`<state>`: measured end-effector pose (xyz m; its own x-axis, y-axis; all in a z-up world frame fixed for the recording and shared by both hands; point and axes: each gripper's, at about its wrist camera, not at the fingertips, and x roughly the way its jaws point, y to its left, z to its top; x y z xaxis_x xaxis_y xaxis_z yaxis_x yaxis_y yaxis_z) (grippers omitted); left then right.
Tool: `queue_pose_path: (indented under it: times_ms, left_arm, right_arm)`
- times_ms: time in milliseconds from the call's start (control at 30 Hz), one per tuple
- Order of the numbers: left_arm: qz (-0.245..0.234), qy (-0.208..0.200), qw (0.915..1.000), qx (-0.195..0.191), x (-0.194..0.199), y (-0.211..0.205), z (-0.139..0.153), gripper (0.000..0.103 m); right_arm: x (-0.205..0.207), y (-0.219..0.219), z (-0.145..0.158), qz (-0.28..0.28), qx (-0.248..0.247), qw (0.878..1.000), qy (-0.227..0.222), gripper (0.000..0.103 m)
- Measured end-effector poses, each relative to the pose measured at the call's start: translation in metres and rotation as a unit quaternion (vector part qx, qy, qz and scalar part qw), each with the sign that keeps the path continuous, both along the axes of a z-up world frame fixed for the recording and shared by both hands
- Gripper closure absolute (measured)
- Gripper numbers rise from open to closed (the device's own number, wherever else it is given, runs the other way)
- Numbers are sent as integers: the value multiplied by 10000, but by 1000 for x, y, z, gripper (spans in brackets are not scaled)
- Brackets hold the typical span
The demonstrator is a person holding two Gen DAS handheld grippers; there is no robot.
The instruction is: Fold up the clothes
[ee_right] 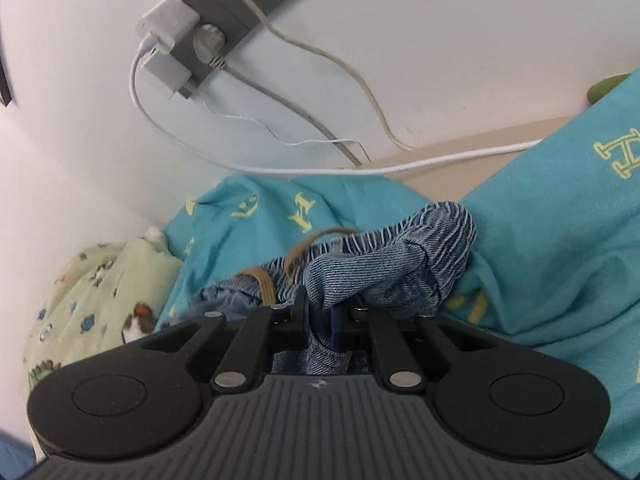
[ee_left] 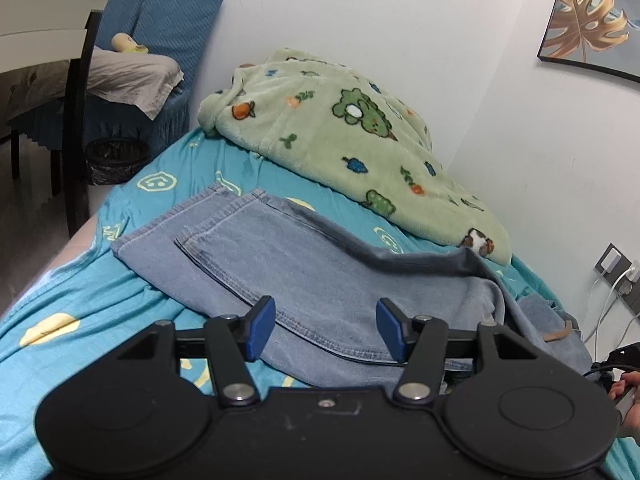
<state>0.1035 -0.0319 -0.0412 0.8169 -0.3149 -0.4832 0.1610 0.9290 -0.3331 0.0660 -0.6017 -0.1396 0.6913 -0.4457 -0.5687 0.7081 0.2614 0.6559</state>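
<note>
Nearest our lens, the left tongs [ee_left: 326, 330] stand apart above the jeans [ee_left: 304, 264], their blue pads [ee_left: 262, 328] clear of the cloth. We note, by size: the bed [ee_left: 120, 304] in a turquoise sheet carries everything. A green fleece blanket [ee_left: 340, 140] lies bunched against the wall at the far side. The jeans lie across the middle of the bed, legs folded over each other, hems toward the far left. The right tongs [ee_right: 320, 320] are clamped together on a bunched fold of the jeans' waistband [ee_right: 384, 264], just beside a tan cord [ee_right: 264, 284]. A wall socket [ee_right: 224, 12] with white chargers [ee_right: 168, 26] sits above.
</note>
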Motion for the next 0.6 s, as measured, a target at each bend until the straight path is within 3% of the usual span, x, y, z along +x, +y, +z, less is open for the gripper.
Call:
queue_pose_path:
  times_ms: [67,233,467,600]
  left_arm:
    - [-32,-23,10000,33,-1,-1,0,50]
    - [-82,-66,9999,-4,-7,-1,4,50]
    - [-102,-98,9999,62,-12,-2,8,49]
    - [-110,-86,9998,124,-12,-3,8,49]
  right_arm:
    - [-2,3,6,50,-25,10000,65,88]
    - [-14,14,18,226,165,9994,204,59]
    - [-36,48,18,451,1606,9860,75,57]
    - [-26,89,38,1171,1486,9819,10,57]
